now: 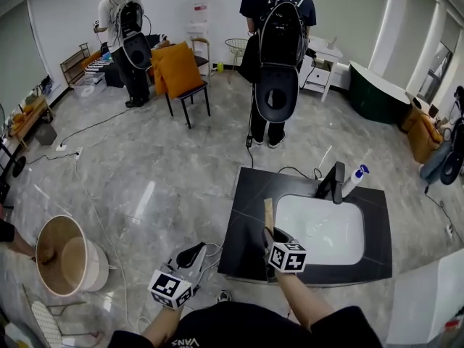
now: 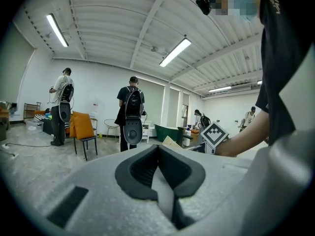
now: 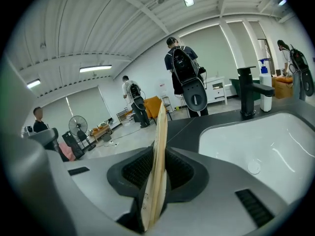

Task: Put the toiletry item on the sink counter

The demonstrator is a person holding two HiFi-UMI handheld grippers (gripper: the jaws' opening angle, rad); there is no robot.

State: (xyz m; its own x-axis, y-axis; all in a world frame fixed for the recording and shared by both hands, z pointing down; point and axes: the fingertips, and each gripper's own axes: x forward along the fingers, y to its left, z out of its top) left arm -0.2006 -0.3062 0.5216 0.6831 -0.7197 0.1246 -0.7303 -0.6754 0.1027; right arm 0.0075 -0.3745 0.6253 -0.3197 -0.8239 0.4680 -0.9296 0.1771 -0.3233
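Note:
A thin, flat, pale wooden toiletry item [image 1: 268, 212] stands on edge between the jaws of my right gripper [image 1: 270, 232], which is shut on it. It hangs over the left strip of the dark sink counter [image 1: 250, 194], beside the white basin [image 1: 319, 230]. In the right gripper view the item [image 3: 158, 161] rises from my right gripper [image 3: 156, 178], with the counter [image 3: 197, 124] and basin [image 3: 256, 141] beyond. My left gripper [image 1: 192, 254] is off the counter's front left corner, shut with nothing in it [image 2: 158, 167].
A black faucet [image 1: 335, 182] and a white pump bottle [image 1: 355, 178] stand at the counter's back edge. Two people with backpacks [image 1: 279, 56] [image 1: 125, 35], an orange chair [image 1: 181, 71], a round tub [image 1: 65, 256] and floor cables lie around.

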